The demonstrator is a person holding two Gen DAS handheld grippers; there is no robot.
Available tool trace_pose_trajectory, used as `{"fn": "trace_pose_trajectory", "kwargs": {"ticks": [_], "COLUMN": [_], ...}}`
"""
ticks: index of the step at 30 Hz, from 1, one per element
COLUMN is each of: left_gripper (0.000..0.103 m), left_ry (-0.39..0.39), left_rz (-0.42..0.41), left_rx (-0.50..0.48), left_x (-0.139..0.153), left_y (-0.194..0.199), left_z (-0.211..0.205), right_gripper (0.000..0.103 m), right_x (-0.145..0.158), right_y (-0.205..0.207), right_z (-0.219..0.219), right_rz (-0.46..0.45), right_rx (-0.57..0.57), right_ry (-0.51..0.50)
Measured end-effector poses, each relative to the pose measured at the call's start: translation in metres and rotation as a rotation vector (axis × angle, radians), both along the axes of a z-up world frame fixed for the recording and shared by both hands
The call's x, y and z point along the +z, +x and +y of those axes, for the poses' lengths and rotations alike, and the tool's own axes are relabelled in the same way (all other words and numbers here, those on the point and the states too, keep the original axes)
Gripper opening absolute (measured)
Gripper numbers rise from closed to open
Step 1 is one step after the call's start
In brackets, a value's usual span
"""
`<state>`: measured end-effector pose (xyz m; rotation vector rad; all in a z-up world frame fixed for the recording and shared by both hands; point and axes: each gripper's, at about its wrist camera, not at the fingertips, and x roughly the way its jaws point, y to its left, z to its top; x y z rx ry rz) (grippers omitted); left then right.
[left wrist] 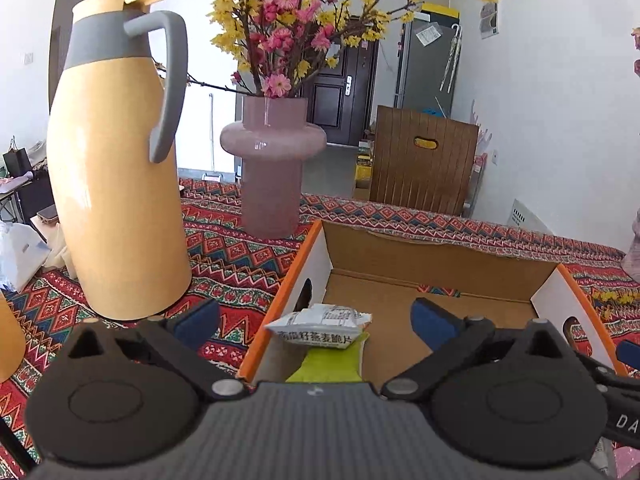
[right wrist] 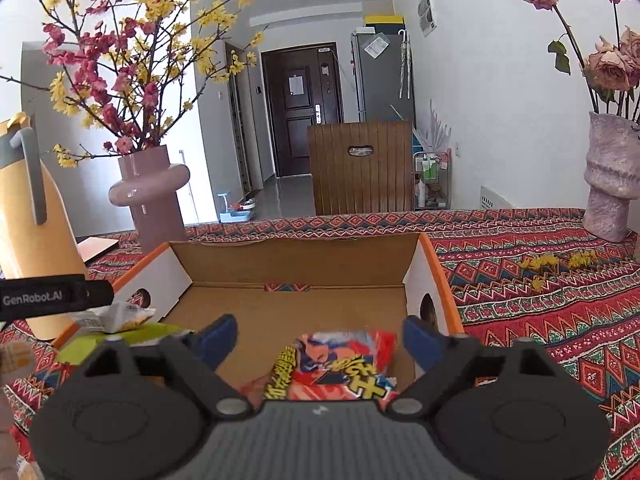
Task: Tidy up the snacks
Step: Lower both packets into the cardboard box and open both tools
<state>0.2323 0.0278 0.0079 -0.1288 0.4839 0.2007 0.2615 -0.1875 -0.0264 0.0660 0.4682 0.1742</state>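
An open cardboard box (left wrist: 436,248) with an orange rim stands on the patterned cloth. At its near left corner a white snack packet (left wrist: 320,322) lies on top of a green packet (left wrist: 328,364). My left gripper (left wrist: 316,316) is open, its blue pads wide to either side of the white packet and not touching it. In the right wrist view a red snack packet (right wrist: 340,364) lies flat on the floor of the box (right wrist: 296,250) near the front. My right gripper (right wrist: 320,332) is open around it with clear gaps. The white packet (right wrist: 120,316) shows there too, under the left gripper's arm (right wrist: 56,296).
A tall yellow thermos jug (left wrist: 116,184) stands close to the box's left. A pink vase (left wrist: 272,168) of flowering branches is behind it. A grey-pink vase (right wrist: 608,184) of dried roses stands at the far right. Yellow petals (right wrist: 556,262) lie on the cloth; a wooden chair (right wrist: 360,168) stands behind the table.
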Motion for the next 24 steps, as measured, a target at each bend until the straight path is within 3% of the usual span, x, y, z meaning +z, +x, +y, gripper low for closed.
{"fn": "trace_pose_trajectory", "kwargs": {"ticks": [12, 24], "left_gripper": [0.103, 0.103], "left_ry": [-0.009, -0.021], "left_rz": [-0.026, -0.044], "left_rx": [0.016, -0.024], "left_x": [0.018, 0.055], "left_y": [-0.011, -0.051], "left_z": [-0.002, -0.012], "right_gripper": [0.103, 0.103], "right_x": [0.017, 0.061], "right_y": [-0.018, -0.075], "right_z": [-0.007, -0.018], "right_rz": [-0.065, -0.154], "right_rx": [0.01, 0.043], "right_ry": [0.033, 0.034]}}
